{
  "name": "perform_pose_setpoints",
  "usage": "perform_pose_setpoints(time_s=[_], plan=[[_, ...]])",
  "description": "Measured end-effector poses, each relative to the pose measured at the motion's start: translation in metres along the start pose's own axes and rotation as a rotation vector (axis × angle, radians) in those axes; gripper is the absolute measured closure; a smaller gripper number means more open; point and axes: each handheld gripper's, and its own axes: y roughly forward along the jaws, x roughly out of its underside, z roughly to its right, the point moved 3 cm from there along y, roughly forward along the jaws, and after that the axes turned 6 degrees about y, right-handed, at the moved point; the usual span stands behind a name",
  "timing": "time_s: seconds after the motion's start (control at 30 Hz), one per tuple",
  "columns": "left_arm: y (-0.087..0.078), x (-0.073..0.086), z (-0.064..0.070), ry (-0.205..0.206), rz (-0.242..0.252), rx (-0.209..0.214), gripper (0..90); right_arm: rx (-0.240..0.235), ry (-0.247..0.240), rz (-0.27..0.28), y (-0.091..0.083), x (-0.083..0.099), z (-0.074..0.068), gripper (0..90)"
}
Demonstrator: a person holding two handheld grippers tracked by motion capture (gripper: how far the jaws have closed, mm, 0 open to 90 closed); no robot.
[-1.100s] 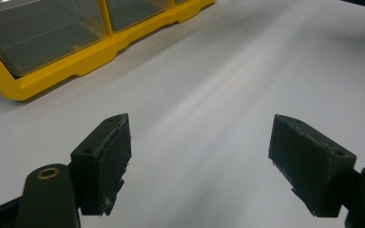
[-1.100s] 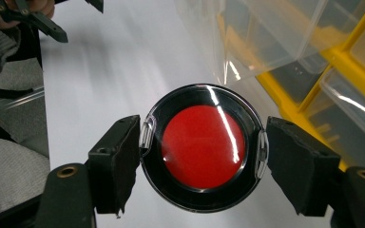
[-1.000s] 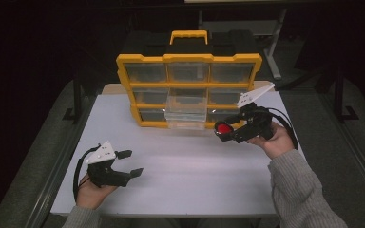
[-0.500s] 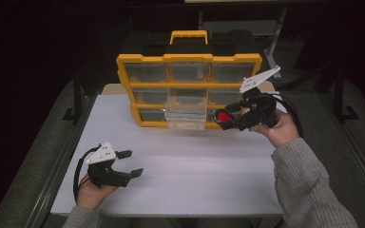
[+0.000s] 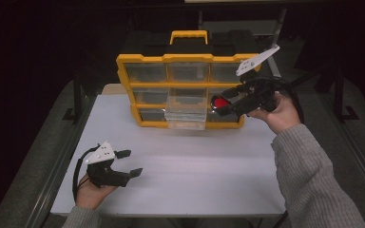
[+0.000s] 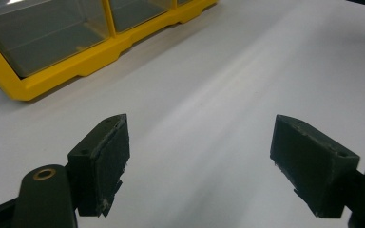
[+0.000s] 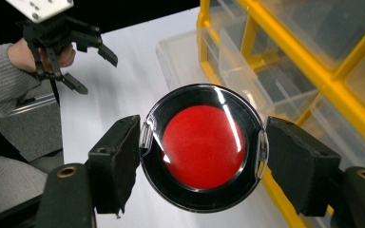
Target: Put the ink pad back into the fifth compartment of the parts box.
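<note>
My right gripper [image 5: 221,105] is shut on a round black case with a red centre and a clear lid [image 5: 219,102], held in the air in front of the right column of the yellow drawer organizer [image 5: 187,59]. In the right gripper view the round case [image 7: 204,142] is squeezed edge to edge between the two pads, and a pulled-out clear drawer [image 7: 190,52] lies just behind it. My left gripper [image 5: 129,164] rests low on the white table [image 5: 195,161] at the front left, open, with nothing between its fingers [image 6: 102,161].
The organizer stands at the table's far edge, with clear drawers in three columns. Two middle drawers [image 5: 185,118] are pulled out toward me. Its yellow lower corner [image 6: 38,85] lies ahead of the left gripper. Dark floor surrounds the table.
My right hand has lifted the round case and carried it up and back, closer to the organizer's right drawers. The left gripper has stayed put.
</note>
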Motion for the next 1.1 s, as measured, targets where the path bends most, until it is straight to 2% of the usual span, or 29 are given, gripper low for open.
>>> perform_pose_setpoints(time_s=[0.13,0.5,0.6,0.63,0.67,0.7,0.8,0.97,1.0,1.1], plan=[[-0.001,0.0,-0.001,0.003,0.003,-0.003,20.7,0.008,-0.02,-0.001,-0.003,-0.012,0.0,28.6],[-0.002,0.001,-0.002,-0.005,-0.011,0.001,20.3,0.008,-0.018,0.013,-0.006,-0.042,0.001,28.6],[-0.001,0.001,-0.002,-0.008,0.0,0.001,20.0,0.014,-0.037,0.009,-0.005,-0.048,0.002,28.6],[-0.003,0.001,-0.002,-0.007,-0.012,0.001,20.0,0.015,-0.045,0.008,-0.003,-0.051,0.002,28.6],[-0.003,0.001,-0.002,-0.002,-0.013,0.0,19.8,0.008,-0.028,0.006,-0.001,-0.056,0.0,28.6],[-0.003,0.001,-0.002,-0.001,-0.012,-0.001,19.8,0.006,-0.029,0.002,0.0,-0.059,-0.001,28.6],[-0.003,0.0,-0.002,-0.002,-0.008,-0.002,19.2,0.013,-0.06,-0.007,0.006,-0.066,0.0,28.6],[-0.002,0.0,-0.002,-0.004,-0.004,0.0,18.7,0.013,-0.077,-0.021,0.017,-0.078,-0.001,28.6],[-0.002,0.0,-0.002,-0.003,-0.005,0.001,18.7,0.012,-0.066,-0.025,0.02,-0.08,-0.003,28.6],[-0.002,0.0,-0.003,0.001,-0.006,0.001,18.2,0.017,-0.072,-0.038,0.027,-0.084,-0.002,28.6]])
